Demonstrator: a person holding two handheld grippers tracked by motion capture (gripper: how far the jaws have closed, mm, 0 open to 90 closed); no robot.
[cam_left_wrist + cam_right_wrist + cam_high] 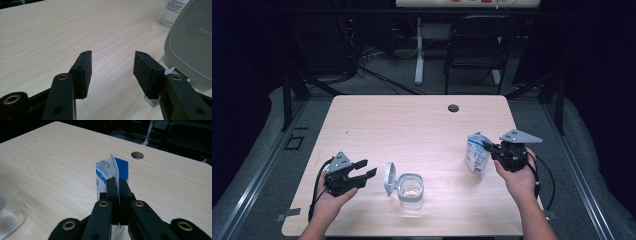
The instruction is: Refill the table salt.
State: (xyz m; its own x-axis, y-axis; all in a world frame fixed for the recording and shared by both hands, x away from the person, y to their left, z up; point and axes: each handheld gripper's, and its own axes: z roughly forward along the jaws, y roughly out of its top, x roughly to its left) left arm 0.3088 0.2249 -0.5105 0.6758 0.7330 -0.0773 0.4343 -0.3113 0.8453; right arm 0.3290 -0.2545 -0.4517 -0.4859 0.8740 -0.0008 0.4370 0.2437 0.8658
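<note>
A white and blue pouch (477,152) stands on the wooden table (412,125) at the right. My right gripper (490,147) is shut on the pouch's thin top edge; in the right gripper view the white flap of the pouch (113,168) sticks up between the pressed jaws of that gripper (116,182). A clear square container (411,191) with its grey lid (389,177) hinged open sits near the front middle. My left gripper (365,168) rests at the front left, open and empty, its jaws pointing at the lid (190,47). Bare table shows between the left gripper's (113,56) pads.
A round cable hole (453,108) lies near the table's far edge. Behind the table stand a black chair (477,45) and a white desk leg (418,50). Cables trail on the floor at the back left. The container's clear corner (7,217) shows at the right gripper view's lower left.
</note>
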